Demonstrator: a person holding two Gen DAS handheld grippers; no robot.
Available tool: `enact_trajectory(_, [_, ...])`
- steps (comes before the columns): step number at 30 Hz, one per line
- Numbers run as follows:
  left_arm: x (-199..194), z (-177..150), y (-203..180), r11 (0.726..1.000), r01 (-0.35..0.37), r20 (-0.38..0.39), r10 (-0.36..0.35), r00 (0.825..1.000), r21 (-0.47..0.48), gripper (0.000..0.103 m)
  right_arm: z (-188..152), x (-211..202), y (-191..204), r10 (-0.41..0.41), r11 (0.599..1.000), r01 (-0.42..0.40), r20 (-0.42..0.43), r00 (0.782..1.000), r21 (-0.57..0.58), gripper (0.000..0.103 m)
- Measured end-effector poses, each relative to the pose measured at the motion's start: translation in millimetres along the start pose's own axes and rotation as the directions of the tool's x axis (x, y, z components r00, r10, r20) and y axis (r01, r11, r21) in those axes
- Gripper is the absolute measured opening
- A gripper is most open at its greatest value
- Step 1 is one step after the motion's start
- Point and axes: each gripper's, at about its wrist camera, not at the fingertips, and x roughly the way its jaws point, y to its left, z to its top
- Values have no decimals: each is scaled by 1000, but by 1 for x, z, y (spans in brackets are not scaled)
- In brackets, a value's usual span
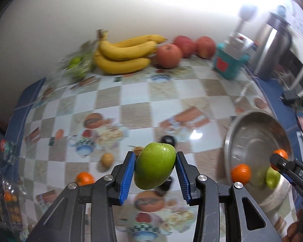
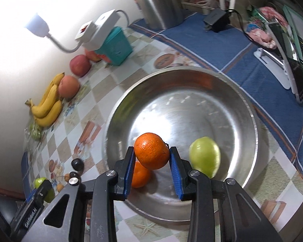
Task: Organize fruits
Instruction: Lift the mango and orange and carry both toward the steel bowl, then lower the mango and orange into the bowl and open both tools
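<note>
While the left gripper (image 1: 155, 166) clamps its jaws on a green fruit (image 1: 155, 165) above the worktop (image 1: 171, 92), the right gripper (image 2: 151, 157) pinches an orange (image 2: 151, 150) over the steel bowl (image 2: 242, 109). Farther back, bananas (image 1: 123, 54) and apples (image 1: 168, 55) line the wall.

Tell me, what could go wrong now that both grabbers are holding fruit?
The left gripper pinches the smooth green oval fruit above the checkered tablecloth; it might slip out and roll off. The right gripper holds a round orange tangerine over the shiny steel bowl. Let go from there, it could knock the second tangerine or the pale green fruit already inside and bruise them.
</note>
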Motion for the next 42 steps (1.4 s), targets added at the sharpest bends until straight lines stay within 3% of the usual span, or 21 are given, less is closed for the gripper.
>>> enact_trajectory(8, [-3,-3,-53,986,123,34,-127,991,117,43,8,-4,-22,-17,999,16,22,1000,50,35])
enact_trajectory(16, [6,-6,-96,956,187,93,-212,973,225,43,14,1,-28,-12,999,9,59,998,42,35])
enact_trajectory(31, [35,-13,-119,938,200,119,-241,963,281,43,18,19,-22,-18,1000,21,123,992,-19,36])
enact_trajectory(42, [40,-14,-126,934,194,109,-236,966,300,44,17,31,-24,-39,999,41,102,994,-18,36])
